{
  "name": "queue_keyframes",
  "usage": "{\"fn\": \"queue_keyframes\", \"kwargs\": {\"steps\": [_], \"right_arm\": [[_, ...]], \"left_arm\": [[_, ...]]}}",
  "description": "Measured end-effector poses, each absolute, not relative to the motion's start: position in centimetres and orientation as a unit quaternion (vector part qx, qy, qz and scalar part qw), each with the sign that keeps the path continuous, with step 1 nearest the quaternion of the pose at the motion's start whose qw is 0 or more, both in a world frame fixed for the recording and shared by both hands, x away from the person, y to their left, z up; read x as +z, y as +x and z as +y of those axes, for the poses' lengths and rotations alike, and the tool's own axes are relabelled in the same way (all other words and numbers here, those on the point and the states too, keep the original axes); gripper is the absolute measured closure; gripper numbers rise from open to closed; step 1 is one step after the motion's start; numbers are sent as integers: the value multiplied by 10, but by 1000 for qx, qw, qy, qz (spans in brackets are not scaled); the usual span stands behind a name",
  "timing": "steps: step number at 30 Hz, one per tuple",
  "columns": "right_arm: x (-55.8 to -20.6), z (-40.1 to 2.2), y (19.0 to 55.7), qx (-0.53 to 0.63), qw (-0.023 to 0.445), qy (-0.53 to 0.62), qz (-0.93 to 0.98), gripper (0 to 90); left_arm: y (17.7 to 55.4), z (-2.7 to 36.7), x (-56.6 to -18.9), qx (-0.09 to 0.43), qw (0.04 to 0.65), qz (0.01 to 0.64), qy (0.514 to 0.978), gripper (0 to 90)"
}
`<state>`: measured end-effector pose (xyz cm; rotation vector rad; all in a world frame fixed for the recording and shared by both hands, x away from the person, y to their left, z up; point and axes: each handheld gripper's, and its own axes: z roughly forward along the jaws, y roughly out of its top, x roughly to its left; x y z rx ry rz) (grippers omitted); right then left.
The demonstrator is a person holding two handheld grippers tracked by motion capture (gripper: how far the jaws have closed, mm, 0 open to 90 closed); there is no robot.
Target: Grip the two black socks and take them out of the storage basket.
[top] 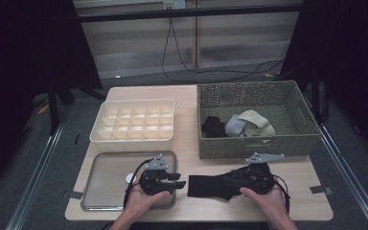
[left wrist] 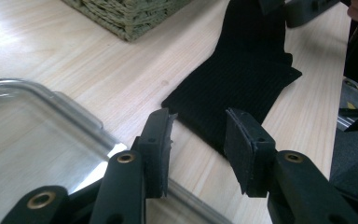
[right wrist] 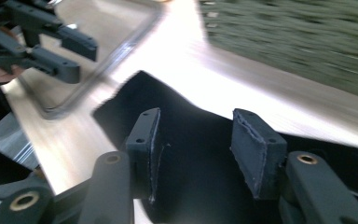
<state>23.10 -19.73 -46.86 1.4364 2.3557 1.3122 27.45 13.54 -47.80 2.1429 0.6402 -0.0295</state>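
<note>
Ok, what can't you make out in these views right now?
- Black sock, high view: its right end is hidden under the right gripper and hand.
- Basket, right gripper view: motion-blurred.
- Basket socks, high view: too small to count.

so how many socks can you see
About 4: a black sock flat on the table by the grippers, and a black, grey and beige one in the basket. More may be hidden.
</note>
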Motion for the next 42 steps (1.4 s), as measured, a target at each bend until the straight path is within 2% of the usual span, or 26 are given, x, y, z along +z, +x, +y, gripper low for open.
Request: {"fn": "queue_keyframes", "kwargs": {"steps": [7, 13, 23, 36, 42], "right_arm": [[-470, -161, 238, 426, 13, 433, 794, 565], [-474, -136, 242, 418, -3, 411, 810, 555], [-483, -97, 255, 391, -16, 375, 840, 589], [-493, -85, 258, 379, -3, 370, 848, 575], [-494, -81, 252, 361, 37, 354, 862, 616]], "left_arm": [[271, 147, -476, -8, 445, 263, 856, 601], [269, 153, -472, -11, 462, 276, 843, 599], [263, 172, -474, 7, 442, 281, 852, 584], [262, 186, -468, 7, 468, 295, 833, 560], [262, 188, -467, 5, 473, 299, 829, 558]]}}
